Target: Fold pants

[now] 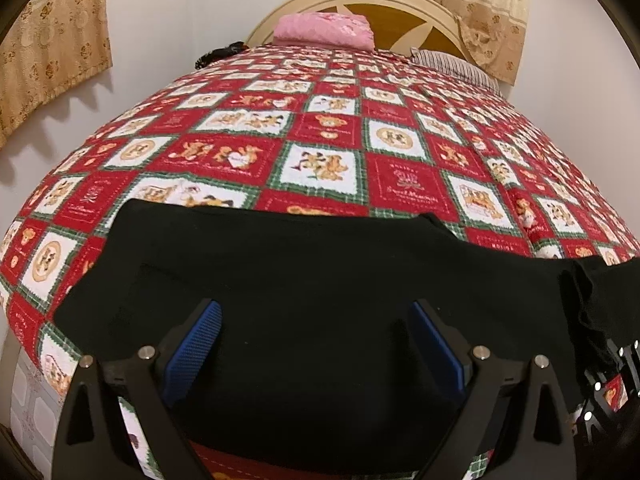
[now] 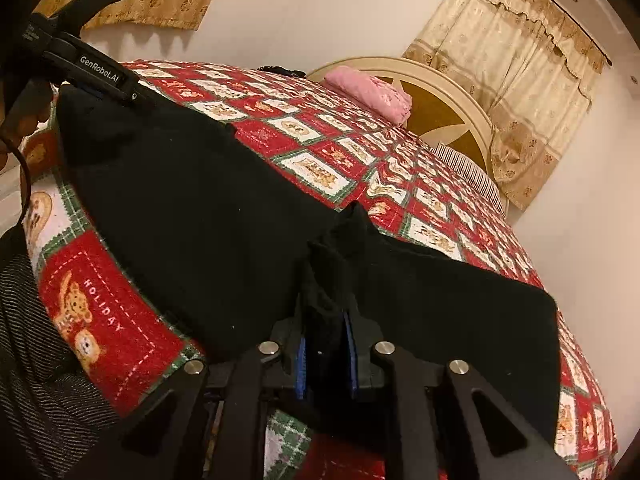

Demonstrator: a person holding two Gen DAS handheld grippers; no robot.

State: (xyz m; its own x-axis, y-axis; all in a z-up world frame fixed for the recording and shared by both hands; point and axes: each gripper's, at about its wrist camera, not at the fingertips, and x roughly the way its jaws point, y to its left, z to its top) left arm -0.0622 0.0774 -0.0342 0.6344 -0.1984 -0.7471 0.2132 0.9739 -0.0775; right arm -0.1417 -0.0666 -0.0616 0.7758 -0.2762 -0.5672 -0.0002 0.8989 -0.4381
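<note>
Black pants (image 1: 280,280) lie spread across the near end of a bed with a red, white and green teddy-bear quilt (image 1: 320,128). My left gripper (image 1: 316,312) is open, its blue pads (image 1: 200,344) wide apart over the black cloth. In the right wrist view the pants (image 2: 192,208) run from upper left to lower right. My right gripper (image 2: 326,344) is shut on a bunched ridge of the pants, cloth pinched between its blue pads (image 2: 301,364). The left gripper's body (image 2: 96,72) shows at the pants' far left end.
A pink folded cloth (image 1: 324,30) and a striped pillow (image 1: 456,64) lie at the head of the bed by a cream headboard (image 1: 404,4). Curtains (image 2: 520,72) hang behind. The wall is close on the left. A person's dark clothing (image 2: 36,360) shows at the bottom left.
</note>
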